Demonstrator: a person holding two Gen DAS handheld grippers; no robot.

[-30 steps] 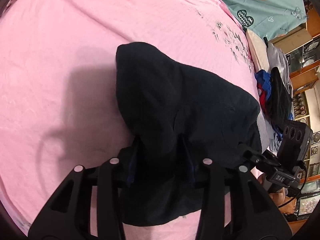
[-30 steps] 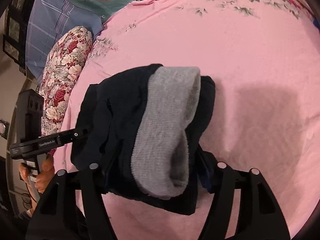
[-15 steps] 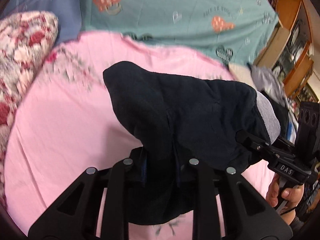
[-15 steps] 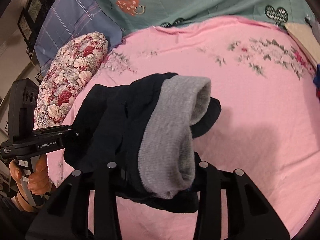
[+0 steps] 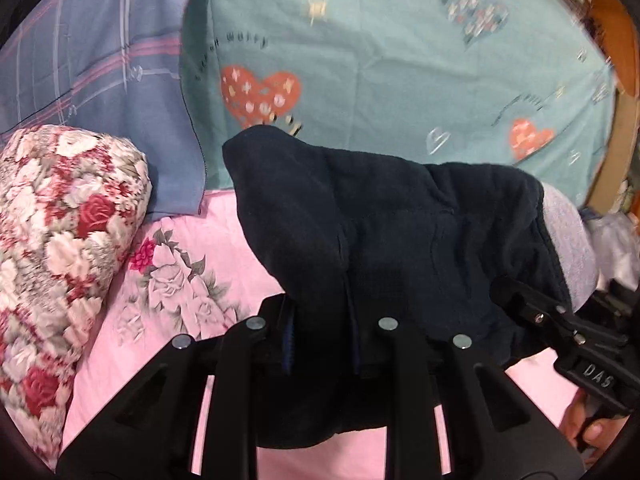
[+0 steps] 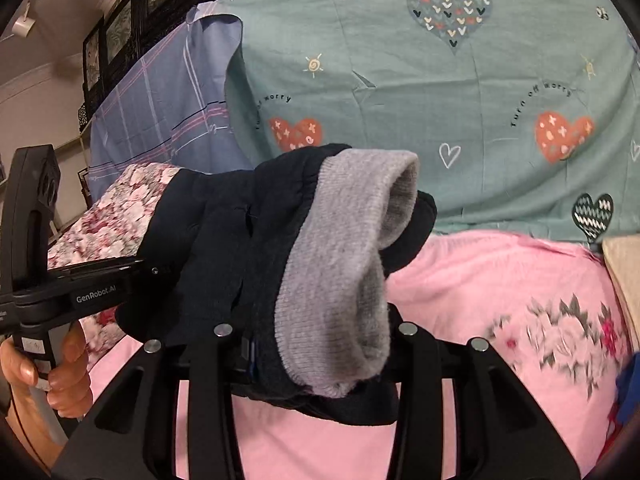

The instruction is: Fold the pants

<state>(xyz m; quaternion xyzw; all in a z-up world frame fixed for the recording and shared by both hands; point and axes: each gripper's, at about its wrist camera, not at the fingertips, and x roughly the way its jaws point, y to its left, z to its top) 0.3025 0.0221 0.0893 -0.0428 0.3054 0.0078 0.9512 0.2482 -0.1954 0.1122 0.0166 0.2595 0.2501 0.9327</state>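
Both grippers clamp the folded pants (image 5: 400,240), holding the bundle up off the bed. The left gripper (image 5: 322,332) has its two fingers closed tight on a dark navy fold, the cloth rising ahead of the fingertips into a peaked hump and hanging below them in a loose flap. The right gripper (image 6: 316,344) grips the same bundle at the grey ribbed waistband (image 6: 344,272), which curls over between its fingers and droops just under them; these jaws stand wider, pressed against a thick wad of cloth. In the right wrist view, the left gripper's black body reaches in from the left of the fingers and meets the navy fabric, with a hand (image 6: 52,372) wrapped round its handle. Under the fingers in both views lies a pink bedsheet (image 6: 500,400) printed with flowers. To the left of the left gripper's fingers sits a red-and-white floral bolster (image 5: 60,240). Beyond the fingertips hang a teal sheet (image 6: 440,100) with heart prints and, beside it, a blue plaid cloth (image 5: 100,80).
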